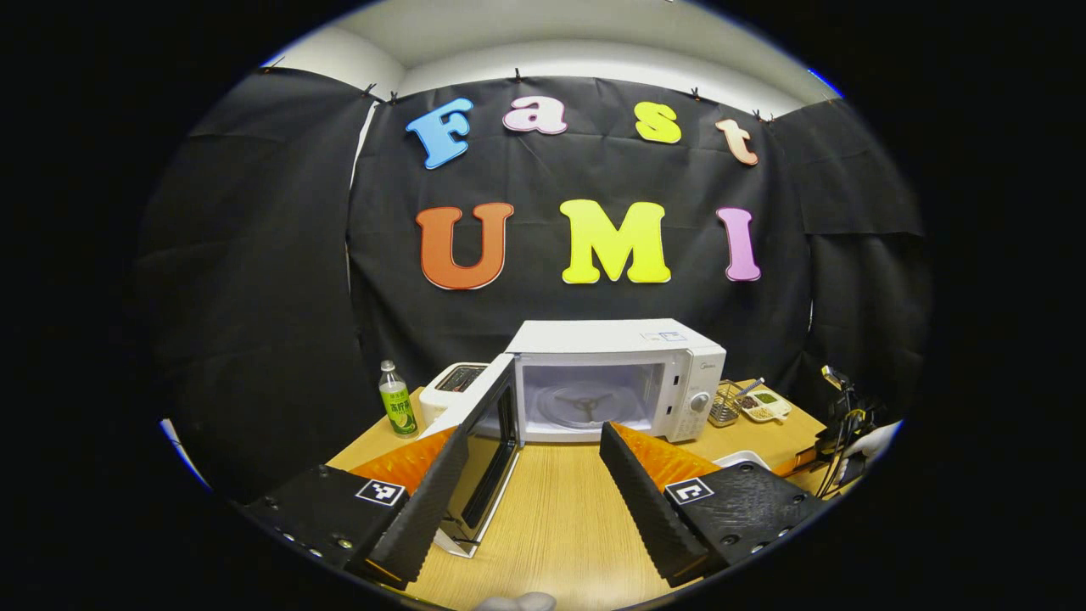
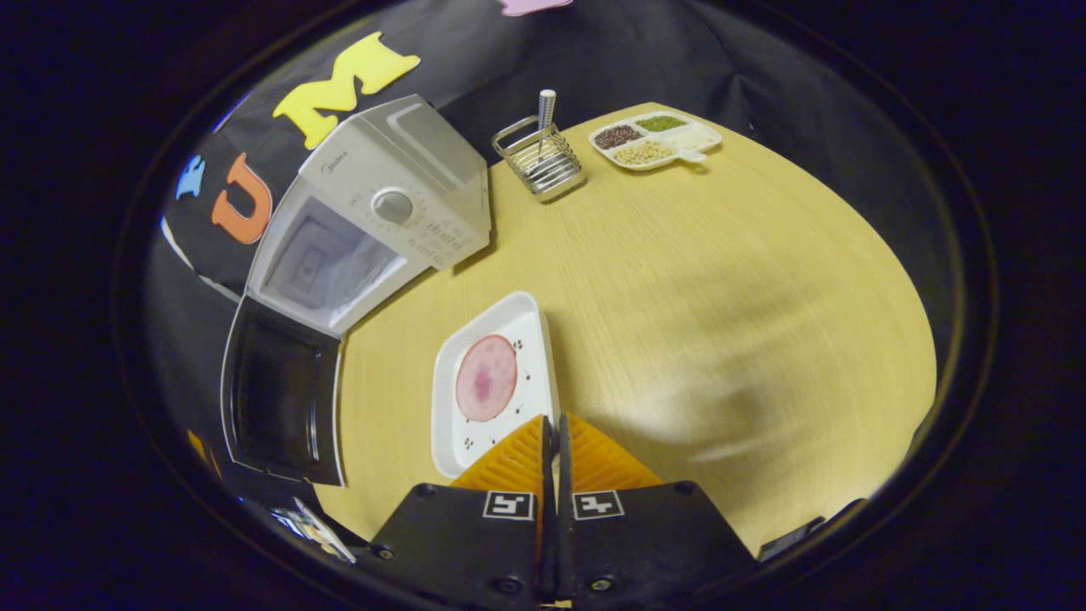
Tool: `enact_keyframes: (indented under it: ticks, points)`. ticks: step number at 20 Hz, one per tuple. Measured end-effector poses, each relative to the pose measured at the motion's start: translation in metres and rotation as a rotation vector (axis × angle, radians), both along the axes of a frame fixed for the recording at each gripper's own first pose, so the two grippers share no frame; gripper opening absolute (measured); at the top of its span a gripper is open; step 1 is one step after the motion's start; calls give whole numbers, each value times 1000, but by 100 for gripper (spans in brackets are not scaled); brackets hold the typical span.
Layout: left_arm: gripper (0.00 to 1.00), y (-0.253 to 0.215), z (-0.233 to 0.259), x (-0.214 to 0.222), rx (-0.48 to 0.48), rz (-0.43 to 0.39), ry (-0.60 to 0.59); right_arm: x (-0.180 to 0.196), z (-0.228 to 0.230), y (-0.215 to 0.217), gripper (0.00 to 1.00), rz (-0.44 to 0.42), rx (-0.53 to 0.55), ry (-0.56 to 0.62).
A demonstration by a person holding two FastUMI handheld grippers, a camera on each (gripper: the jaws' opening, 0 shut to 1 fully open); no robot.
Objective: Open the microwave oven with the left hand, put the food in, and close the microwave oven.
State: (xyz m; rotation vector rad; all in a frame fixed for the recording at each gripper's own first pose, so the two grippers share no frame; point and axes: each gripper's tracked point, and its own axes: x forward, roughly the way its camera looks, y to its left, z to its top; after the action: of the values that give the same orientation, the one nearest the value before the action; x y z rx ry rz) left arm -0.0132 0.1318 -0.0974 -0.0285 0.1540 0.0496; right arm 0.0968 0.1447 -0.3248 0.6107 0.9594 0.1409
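Left gripper view: my left gripper (image 1: pixel 533 450), jaws spread wide, nothing between them, held above the wooden table (image 1: pixel 560 518). Ahead, white microwave oven (image 1: pixel 615 382), door (image 1: pixel 479 441) swung open toward me, cavity with its glass turntable exposed. Beside it: toaster (image 1: pixel 454 386), green-labelled bottle (image 1: pixel 396 400), wire rack (image 1: pixel 728 403), divided snack tray (image 1: pixel 766 406). Right gripper view: my right gripper (image 2: pixel 556 441), jaws pressed together at the near rim of the white plate (image 2: pixel 492 382); whether they pinch that rim, I cannot tell. Plate carries one round pink slice of food (image 2: pixel 486 378) and sits on the table before the open microwave oven.
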Motion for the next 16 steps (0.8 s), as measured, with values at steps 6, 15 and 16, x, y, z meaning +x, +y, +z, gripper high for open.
enact_keyframes:
  ticks: [6, 15, 16]
  points:
    - [95, -6, 7, -4, 13, -22, 7, 16, 34, 42, 4, -50, 116, -70]
    - [95, -1, 11, -3, 60, 35, 22, 81, 111, 157, 4, -127, 278, -235]
    - [95, 3, 11, -1, 82, 52, 24, 91, 117, 170, 4, -135, 282, -256]
